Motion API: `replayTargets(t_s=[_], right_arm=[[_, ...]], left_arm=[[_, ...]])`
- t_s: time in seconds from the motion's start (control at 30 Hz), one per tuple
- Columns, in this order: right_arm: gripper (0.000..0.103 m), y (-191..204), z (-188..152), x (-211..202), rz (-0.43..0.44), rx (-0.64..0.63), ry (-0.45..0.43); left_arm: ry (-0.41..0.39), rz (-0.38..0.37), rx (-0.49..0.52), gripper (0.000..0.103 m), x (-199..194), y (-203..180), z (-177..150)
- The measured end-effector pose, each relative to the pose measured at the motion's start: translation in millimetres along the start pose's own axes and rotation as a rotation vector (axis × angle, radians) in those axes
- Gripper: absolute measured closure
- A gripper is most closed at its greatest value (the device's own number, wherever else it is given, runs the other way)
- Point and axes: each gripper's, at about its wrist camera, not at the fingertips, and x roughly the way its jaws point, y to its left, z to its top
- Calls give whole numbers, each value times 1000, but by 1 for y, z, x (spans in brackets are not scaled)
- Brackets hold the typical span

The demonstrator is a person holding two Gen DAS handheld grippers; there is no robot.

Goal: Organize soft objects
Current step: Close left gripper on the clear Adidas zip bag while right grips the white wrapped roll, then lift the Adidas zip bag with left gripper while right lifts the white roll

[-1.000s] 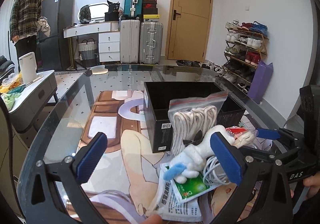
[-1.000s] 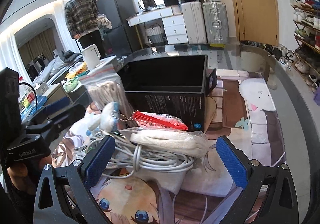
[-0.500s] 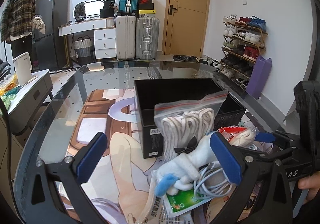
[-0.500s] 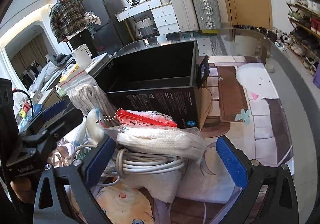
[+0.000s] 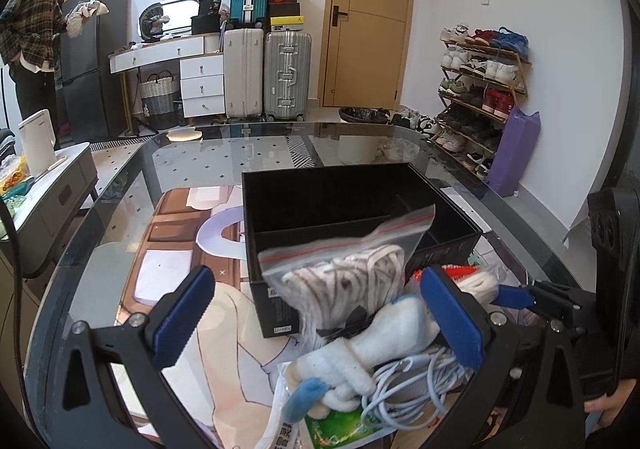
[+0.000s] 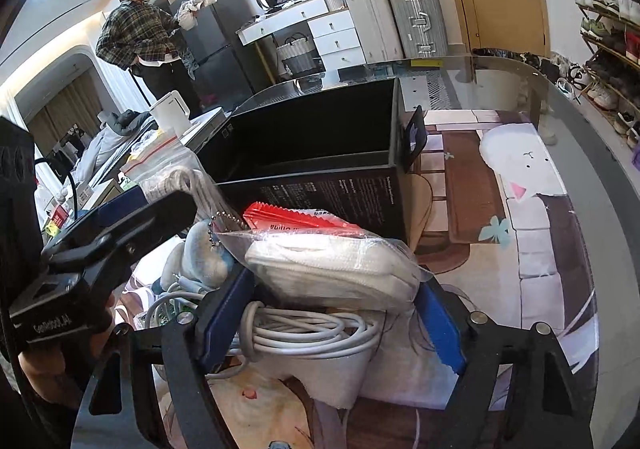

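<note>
A pile of soft things lies on the glass table in front of an open black box (image 5: 360, 209), which also shows in the right wrist view (image 6: 320, 153). A zip bag of white rope (image 5: 344, 281) leans on the box. A white plush toy (image 5: 376, 341) and a coiled white cable (image 5: 416, 381) lie below it. My left gripper (image 5: 320, 321) is open, its fingers either side of the rope bag and plush. My right gripper (image 6: 332, 313) has narrowed around a clear bag of white cloth (image 6: 332, 269) and the cable (image 6: 304, 337); its pads (image 6: 224, 313) look to touch the bag.
A red packet (image 6: 292, 219) lies against the box. A green packet (image 5: 340, 425) and a printed white bag lie under the plush. A printed mat (image 6: 520, 209) covers the table. A side table with a white kettle (image 5: 36, 141) stands left. A person (image 6: 140, 37) stands far back.
Both grippers have moved forward and upward toward the box. My right gripper's fingers have closed in from wide open onto the bag of white cloth. The left gripper stays open.
</note>
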Motion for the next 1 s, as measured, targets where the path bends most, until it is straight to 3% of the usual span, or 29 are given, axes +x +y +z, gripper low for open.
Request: replayTargets(t_s=[0.17, 0.43, 0.73, 1.0], right_arm=[[23, 0, -1, -1, 3, 2, -1], [25, 1, -3, -2, 11, 2, -4], [33, 3, -4, -5, 13, -7, -13], [30, 5, -3, -5, 1, -16, -11]], left_arm=[[17, 5, 23, 5, 5, -4, 2], [11, -4, 9, 37, 2, 0, 2], [-2, -20, -23, 47, -6, 13, -3], [-8, -20, -48, 47, -11, 20, -5]])
